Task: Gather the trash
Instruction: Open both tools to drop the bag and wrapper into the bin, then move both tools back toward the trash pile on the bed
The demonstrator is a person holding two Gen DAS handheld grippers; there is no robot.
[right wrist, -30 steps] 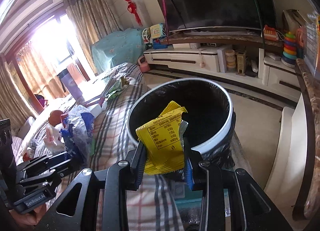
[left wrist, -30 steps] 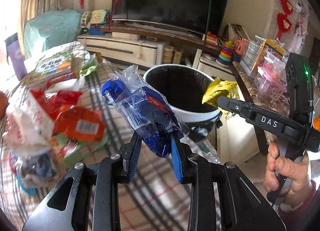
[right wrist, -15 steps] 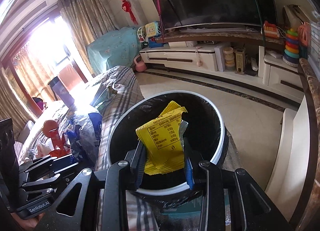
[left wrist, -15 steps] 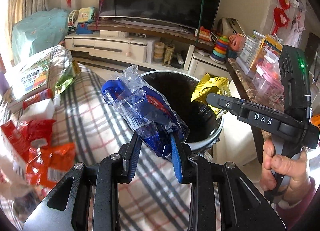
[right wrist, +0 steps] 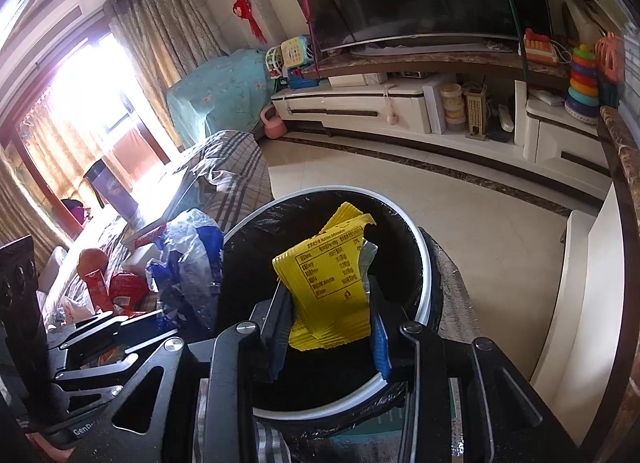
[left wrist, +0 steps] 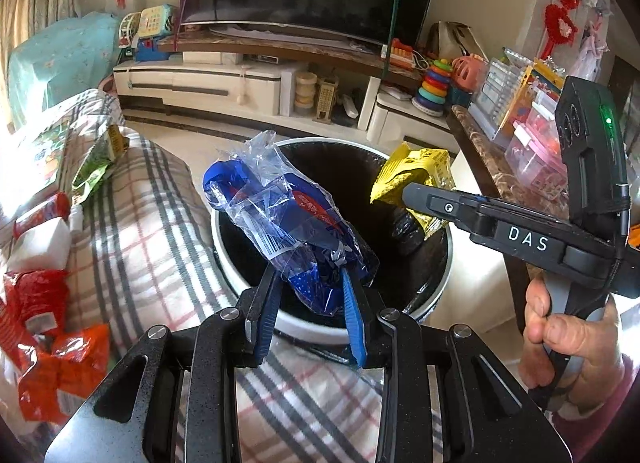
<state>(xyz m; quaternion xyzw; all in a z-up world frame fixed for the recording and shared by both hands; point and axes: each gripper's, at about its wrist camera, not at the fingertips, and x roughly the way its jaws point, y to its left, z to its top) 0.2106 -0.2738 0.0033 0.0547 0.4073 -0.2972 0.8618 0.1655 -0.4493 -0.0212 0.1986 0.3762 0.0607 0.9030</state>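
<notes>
Both grippers have carried their loads from over the plaid-covered table to above the trash bin, whose black-lined mouth now sits right under them. Largest to smallest: the bin stands against the table's edge, its white rim ringing a dark liner, with bare floor beyond it and a marble-topped counter close on the right side. The left gripper is clamped narrowly on the lower end of a crumpled blue-and-clear plastic bag, which stands up over the bin's near rim. The right gripper pinches a yellow snack wrapper by its bottom edge, over the bin's opening; its jaws have just eased a little apart, though the wrapper seems not yet free of the pads. Both pieces look light, soft and slippery film, best nipped at a bunched fold; they may cling to the pads or drift on release. More red wrappers lie on the table. Room is tight between the two tools.
</notes>
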